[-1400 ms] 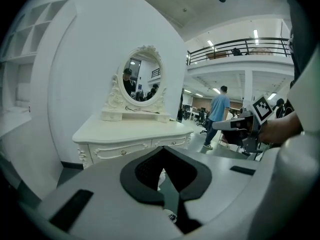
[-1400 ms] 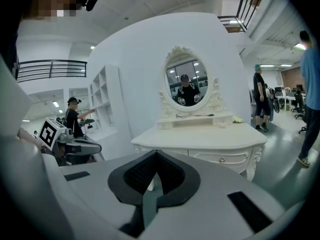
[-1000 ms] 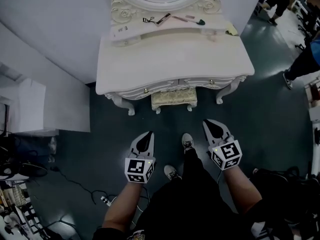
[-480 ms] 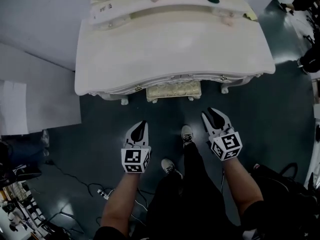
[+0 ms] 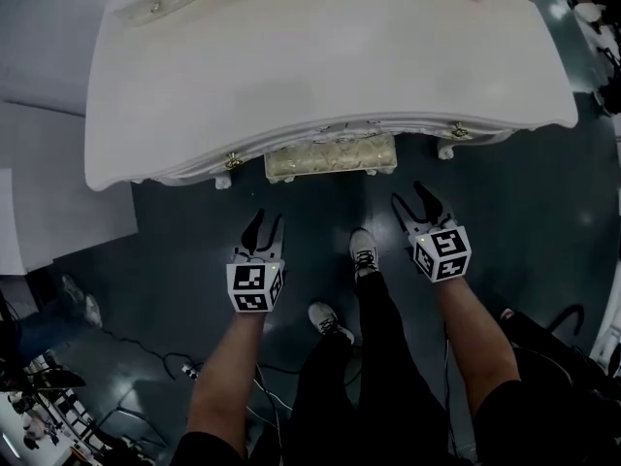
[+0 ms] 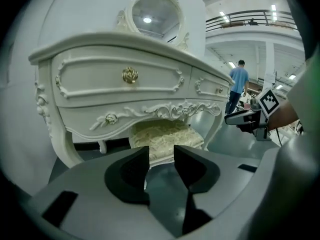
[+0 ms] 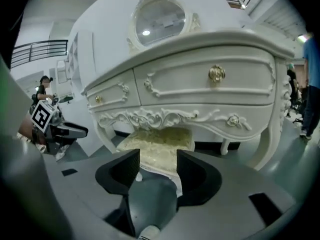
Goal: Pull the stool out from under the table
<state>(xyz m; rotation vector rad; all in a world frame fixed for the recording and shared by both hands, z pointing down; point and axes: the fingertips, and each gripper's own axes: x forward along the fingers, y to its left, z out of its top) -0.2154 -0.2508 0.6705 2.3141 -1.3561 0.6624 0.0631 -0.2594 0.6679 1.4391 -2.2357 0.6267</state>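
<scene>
The stool (image 5: 331,156) has a pale cream patterned cushion and sits tucked under the white ornate dressing table (image 5: 320,76), only its front edge showing in the head view. In the left gripper view the stool (image 6: 162,136) shows beneath the carved apron, and the stool (image 7: 157,144) also shows in the right gripper view. My left gripper (image 5: 264,226) hangs low in front of the stool's left side; its jaws have just been opening, nothing between them. My right gripper (image 5: 419,204) is at the stool's right, jaws also just opening, empty.
The person's legs and white shoes (image 5: 362,253) stand between the grippers on the dark floor. The table's curved legs (image 6: 50,129) flank the stool. Cables (image 5: 184,367) and clutter lie at the lower left. A person in blue (image 6: 239,86) stands far off.
Both grippers have dropped lower and closer to the table front, and their jaws have gone from shut to parted. The view has moved in over the table.
</scene>
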